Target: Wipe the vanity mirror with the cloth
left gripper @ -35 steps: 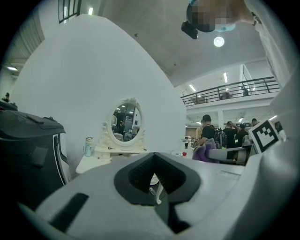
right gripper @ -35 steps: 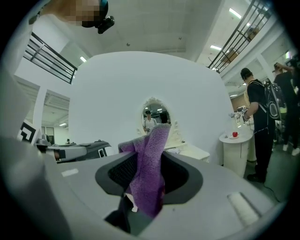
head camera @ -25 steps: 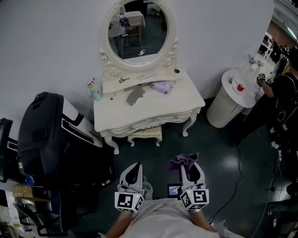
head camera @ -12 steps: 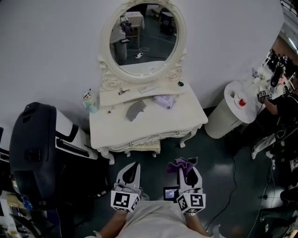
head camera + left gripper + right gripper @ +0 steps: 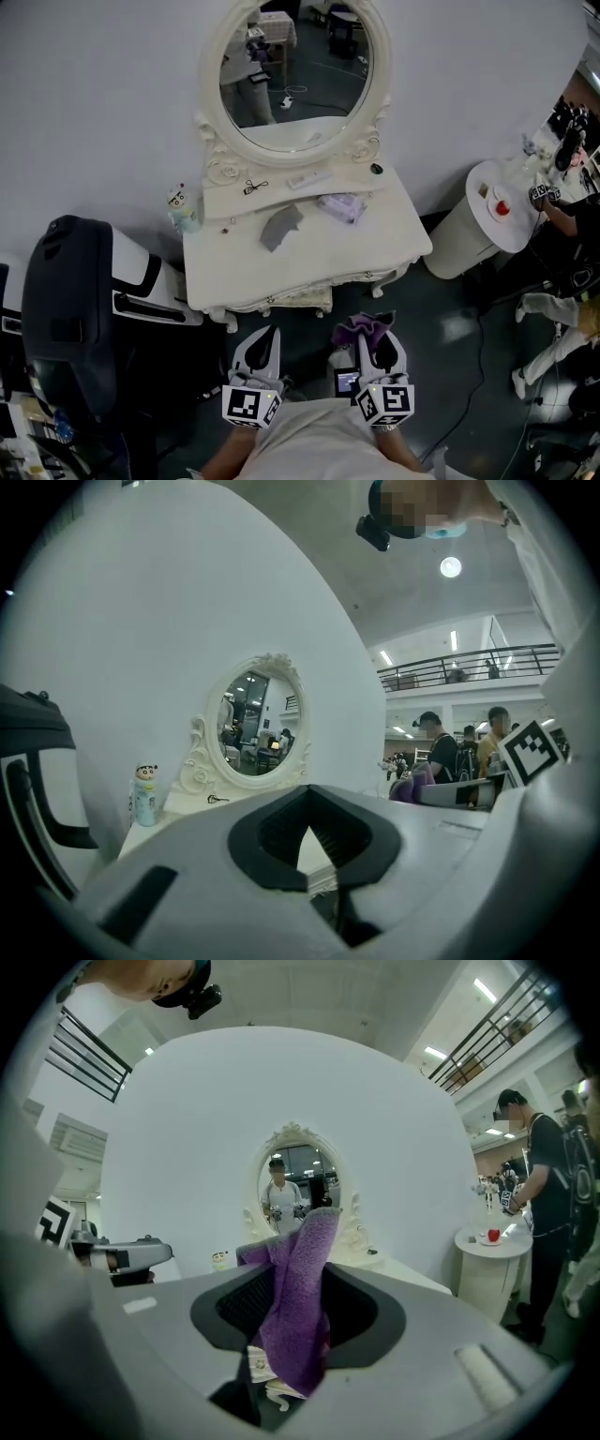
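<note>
The oval vanity mirror point(image 5: 295, 80) in its white carved frame stands at the back of a white vanity table point(image 5: 234, 272), well ahead of both grippers. My right gripper point(image 5: 378, 334) is held low near my body, shut on a purple cloth point(image 5: 366, 326) that sticks up from its jaws. The right gripper view has the purple cloth point(image 5: 302, 1283) pinched upright, with the mirror point(image 5: 298, 1181) far behind it. My left gripper point(image 5: 268, 336) is beside it, shut on nothing. The left gripper view puts the mirror point(image 5: 255, 724) in the distance, over the closed jaws.
On the tabletop lie a grey cloth point(image 5: 281, 226), a pale purple item point(image 5: 342, 206) and a small bottle point(image 5: 184, 208). A stool point(image 5: 300, 298) is tucked under the vanity. A black bag point(image 5: 70, 291) stands left, a white round pedestal point(image 5: 473, 230) right, with people beyond it.
The vanity has shifted slightly in the head view, and a person's reflection now shows in the mirror. Both grippers stay low and shut, with the cloth still in the right one.
</note>
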A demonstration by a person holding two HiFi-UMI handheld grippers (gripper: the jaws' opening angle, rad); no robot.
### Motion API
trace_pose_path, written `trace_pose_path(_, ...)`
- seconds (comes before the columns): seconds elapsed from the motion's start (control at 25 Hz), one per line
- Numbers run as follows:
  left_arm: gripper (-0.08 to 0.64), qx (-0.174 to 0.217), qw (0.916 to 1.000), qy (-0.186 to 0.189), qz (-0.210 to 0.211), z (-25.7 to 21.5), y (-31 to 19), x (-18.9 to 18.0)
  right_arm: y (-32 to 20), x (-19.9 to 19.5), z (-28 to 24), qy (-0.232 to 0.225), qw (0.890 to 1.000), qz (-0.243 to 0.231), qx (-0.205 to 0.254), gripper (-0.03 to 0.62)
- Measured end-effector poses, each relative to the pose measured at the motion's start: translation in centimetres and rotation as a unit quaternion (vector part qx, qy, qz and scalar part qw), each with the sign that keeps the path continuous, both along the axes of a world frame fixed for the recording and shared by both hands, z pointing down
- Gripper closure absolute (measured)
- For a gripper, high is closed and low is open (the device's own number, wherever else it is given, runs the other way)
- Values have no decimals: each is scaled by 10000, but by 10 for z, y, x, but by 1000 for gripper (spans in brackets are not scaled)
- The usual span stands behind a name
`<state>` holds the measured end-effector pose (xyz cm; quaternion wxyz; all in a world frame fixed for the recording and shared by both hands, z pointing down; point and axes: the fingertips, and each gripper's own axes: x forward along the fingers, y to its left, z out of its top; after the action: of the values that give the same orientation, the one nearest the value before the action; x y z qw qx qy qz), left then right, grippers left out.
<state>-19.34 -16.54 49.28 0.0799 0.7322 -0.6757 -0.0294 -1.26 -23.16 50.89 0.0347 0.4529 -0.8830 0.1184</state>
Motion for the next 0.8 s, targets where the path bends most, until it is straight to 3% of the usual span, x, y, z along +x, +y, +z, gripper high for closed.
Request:
trace_pose_path(0.52,558,96,9962,-18,-866,-9,-112,10,-154,-8,-7,-54,9963,-843,155,425)
trace_pose_path(0.8,558,149,9863,-198,-1630,-18,-166,12,-235,-7,-21,-218,9917,-1236,280,425)
